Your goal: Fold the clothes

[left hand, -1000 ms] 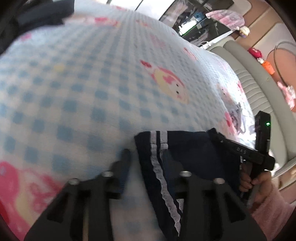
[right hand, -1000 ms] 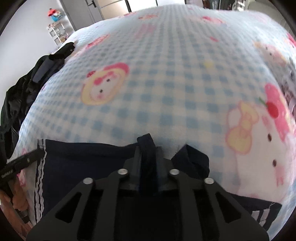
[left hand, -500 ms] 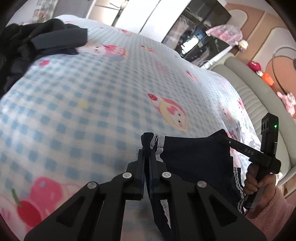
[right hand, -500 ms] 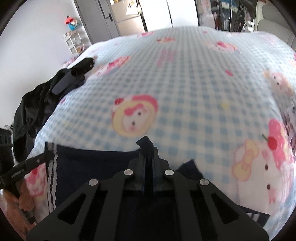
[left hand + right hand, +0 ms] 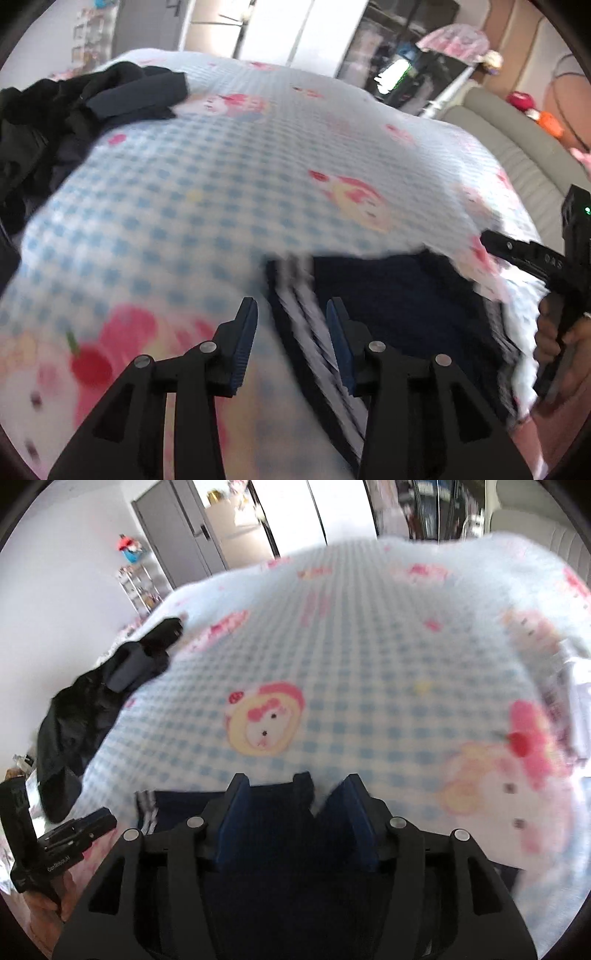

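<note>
Navy shorts point(image 5: 399, 295) flat on checked blanket point(image 5: 207, 192); no containers.

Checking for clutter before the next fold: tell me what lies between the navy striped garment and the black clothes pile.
Only bare checked blanket lies between the navy garment and the black clothes pile; the left wrist view shows it, and the right wrist view agrees.

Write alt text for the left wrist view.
The left gripper, jaws just opened, hovers over a navy garment with white side stripes lying on a blue checked cartoon blanket. The right gripper is at right; dark clothes are piled far left.
</note>
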`<state>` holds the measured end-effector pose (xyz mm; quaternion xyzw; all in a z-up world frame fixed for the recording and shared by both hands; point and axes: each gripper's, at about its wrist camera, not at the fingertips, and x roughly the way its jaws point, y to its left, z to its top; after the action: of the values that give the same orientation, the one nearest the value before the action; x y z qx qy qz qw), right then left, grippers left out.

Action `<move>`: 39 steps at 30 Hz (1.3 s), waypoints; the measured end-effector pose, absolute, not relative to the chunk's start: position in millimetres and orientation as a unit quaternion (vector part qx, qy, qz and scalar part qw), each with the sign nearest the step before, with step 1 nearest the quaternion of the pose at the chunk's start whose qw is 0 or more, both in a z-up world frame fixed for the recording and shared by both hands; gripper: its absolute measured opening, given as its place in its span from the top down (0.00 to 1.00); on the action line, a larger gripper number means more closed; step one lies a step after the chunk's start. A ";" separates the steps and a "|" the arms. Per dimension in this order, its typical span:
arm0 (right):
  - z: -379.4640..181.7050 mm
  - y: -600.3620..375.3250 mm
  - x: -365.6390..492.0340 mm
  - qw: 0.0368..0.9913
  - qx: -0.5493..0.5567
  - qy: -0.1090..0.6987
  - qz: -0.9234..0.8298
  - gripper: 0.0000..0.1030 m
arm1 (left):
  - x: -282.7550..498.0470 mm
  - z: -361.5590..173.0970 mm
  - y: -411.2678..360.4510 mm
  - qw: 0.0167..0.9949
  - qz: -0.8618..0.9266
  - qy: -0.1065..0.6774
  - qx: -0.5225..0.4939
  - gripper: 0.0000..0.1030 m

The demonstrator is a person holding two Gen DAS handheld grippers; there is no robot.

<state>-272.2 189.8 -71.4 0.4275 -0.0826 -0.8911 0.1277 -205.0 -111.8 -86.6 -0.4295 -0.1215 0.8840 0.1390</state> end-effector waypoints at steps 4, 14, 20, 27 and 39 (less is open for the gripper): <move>-68.6 205.2 -223.8 0.132 0.448 -0.084 -0.880 0.47 | -158.9 -78.0 -86.8 0.188 0.873 -0.111 -0.436 0.62; -114.7 255.6 -140.2 0.086 0.506 -0.050 -0.857 0.47 | -121.1 -90.1 -11.8 0.236 0.831 -0.027 -0.503 0.68; -110.2 304.2 -177.2 0.020 0.476 -0.075 -0.876 0.47 | -169.4 -41.9 35.9 0.253 0.853 0.030 -0.456 0.66; -146.1 339.1 -213.6 0.021 0.483 -0.128 -0.866 0.47 | -243.4 -70.0 114.8 0.234 0.853 0.125 -0.449 0.66; -150.1 329.3 -220.8 0.071 0.474 -0.099 -0.872 0.93 | -267.0 -104.3 140.7 0.202 0.861 0.125 -0.450 0.93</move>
<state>-220.8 329.3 -150.1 0.4742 -0.0986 -0.8720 0.0707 -267.0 140.7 -104.3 -0.4502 0.1246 0.8608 0.2018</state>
